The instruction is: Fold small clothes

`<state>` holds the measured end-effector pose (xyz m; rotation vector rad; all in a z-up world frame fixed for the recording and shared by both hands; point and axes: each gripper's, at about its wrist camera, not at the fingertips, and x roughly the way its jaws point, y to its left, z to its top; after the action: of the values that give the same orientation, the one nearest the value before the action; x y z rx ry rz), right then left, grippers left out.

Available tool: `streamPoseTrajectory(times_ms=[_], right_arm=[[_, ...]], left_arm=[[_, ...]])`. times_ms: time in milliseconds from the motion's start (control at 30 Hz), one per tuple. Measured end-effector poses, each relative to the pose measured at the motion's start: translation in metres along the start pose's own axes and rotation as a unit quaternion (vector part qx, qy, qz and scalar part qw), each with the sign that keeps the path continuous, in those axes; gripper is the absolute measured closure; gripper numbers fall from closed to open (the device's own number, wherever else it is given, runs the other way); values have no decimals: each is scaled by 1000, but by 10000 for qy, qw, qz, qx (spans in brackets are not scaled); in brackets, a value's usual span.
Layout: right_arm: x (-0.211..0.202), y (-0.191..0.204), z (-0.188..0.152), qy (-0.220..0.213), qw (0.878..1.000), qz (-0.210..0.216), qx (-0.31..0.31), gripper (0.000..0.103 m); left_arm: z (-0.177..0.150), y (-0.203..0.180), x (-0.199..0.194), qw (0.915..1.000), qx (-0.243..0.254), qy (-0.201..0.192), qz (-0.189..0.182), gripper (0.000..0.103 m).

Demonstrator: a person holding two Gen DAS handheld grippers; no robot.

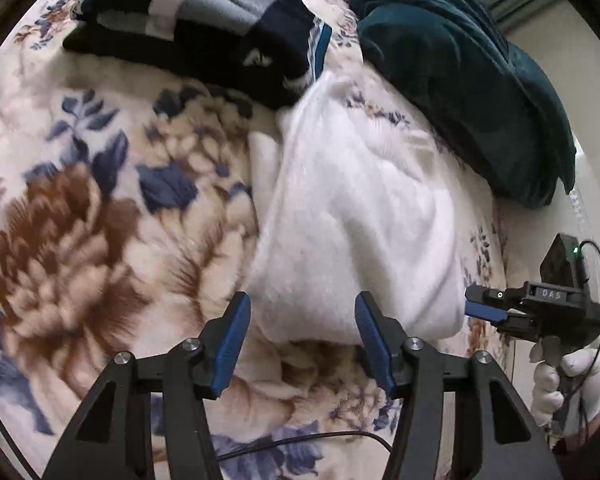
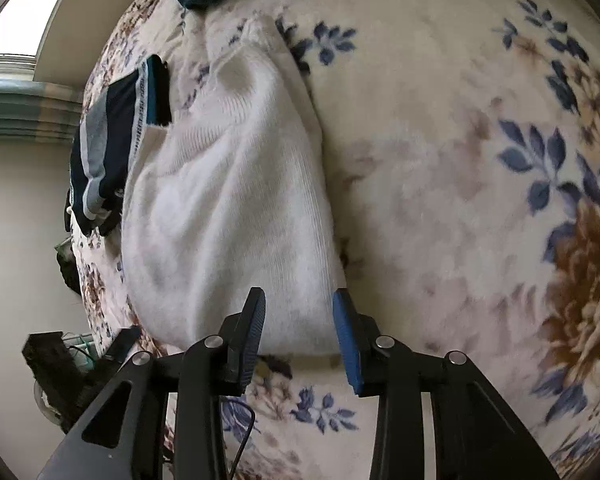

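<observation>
My left jaws (image 1: 302, 344) hang over the near edge of the white knit garment (image 1: 352, 216), parted about halfway with nothing between the blue pads; the pads sit above the cloth's lower hem and press on nothing. My right jaws (image 2: 300, 336) stand a little narrower, also parted, straddling the near corner of the same white garment (image 2: 228, 208); the hem lies in the gap, but the pads do not pinch it. No earlier view is at hand, so I speak only of how they stand.

The white garment lies folded into a long, soft shape on the floral blanket (image 1: 84, 240), which covers a bed. Its far end runs up under a folded dark striped garment (image 1: 204, 20) with grey and white bands, and the two touch there. To the right of both, in the left view, a dark teal velvet cushion (image 1: 460, 76) rests on the blanket, close beside the white cloth.

From the left view I see my right jaws (image 1: 470, 308) at the garment's right side, held by a white-gloved hand (image 1: 564, 384). A thin black cable (image 1: 308, 440) trails across the blanket beneath me.
</observation>
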<state>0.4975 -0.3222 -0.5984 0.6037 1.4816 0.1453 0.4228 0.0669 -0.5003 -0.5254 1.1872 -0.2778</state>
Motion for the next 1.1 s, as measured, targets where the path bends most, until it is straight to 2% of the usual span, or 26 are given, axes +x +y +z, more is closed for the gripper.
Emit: streamPoseTrajectory(times_ms=[133, 167, 200, 267, 367, 400, 433, 500, 600, 667, 833, 867, 900, 933, 967, 1000, 1033, 1100], right_arm=[[11, -1, -2, 117, 9999, -68, -48, 65], [16, -1, -2, 157, 9998, -73, -64, 65], [19, -2, -1, 191, 9998, -85, -74, 65], [30, -2, 2, 317, 9995, -44, -52, 65], [35, -4, 2, 345, 9993, 85, 70, 67], [31, -3, 1, 239, 9996, 116, 44, 75], [28, -1, 1, 173, 9998, 81, -24, 95], [19, 4, 0, 42, 9998, -77, -155, 96], [5, 11, 1, -190, 9979, -498, -380, 98], [1, 10, 5, -225, 9965, -687, -422, 101], [11, -6, 10, 159, 9993, -278, -202, 100], [11, -7, 9, 240, 9994, -197, -174, 92], [10, -9, 6, 306, 9994, -125, -96, 88], [9, -10, 2, 317, 9995, 2, -44, 76], [6, -12, -4, 302, 9994, 181, 20, 58], [5, -14, -10, 297, 9991, 300, 51, 52], [7, -15, -14, 326, 9988, 354, 55, 40], [20, -17, -23, 514, 9980, 363, 56, 39]], left_arm=[[-8, 5, 16, 10000, -37, 53, -31, 55], [-9, 4, 20, 10000, -13, 6, -42, 74], [-10, 2, 23, 10000, 47, -68, -47, 82], [-9, -1, 25, 9997, 121, -193, -5, 87], [-6, -8, 12, 9981, 330, -453, 249, 90], [-4, -9, 10, 9972, 425, -498, 348, 91], [-2, -10, 6, 9960, 554, -529, 449, 91], [1, -4, 7, 9949, 692, -474, 566, 91], [3, 16, 13, 9952, 646, -231, 701, 93], [5, 26, 9, 9966, 577, -149, 574, 93], [6, 28, -5, 9994, 332, -99, 35, 88], [4, 29, -5, 9996, 248, -28, -130, 83], [3, 30, -4, 9997, 218, -17, -144, 78], [-1, 31, -2, 9997, 196, 9, -141, 63], [-3, 33, 2, 9995, 143, 71, -267, 53], [-6, 32, 7, 9995, 111, 100, -293, 53], [-7, 32, 13, 9995, 84, 128, -283, 53], [-7, 33, 22, 9995, 48, 120, -291, 53]])
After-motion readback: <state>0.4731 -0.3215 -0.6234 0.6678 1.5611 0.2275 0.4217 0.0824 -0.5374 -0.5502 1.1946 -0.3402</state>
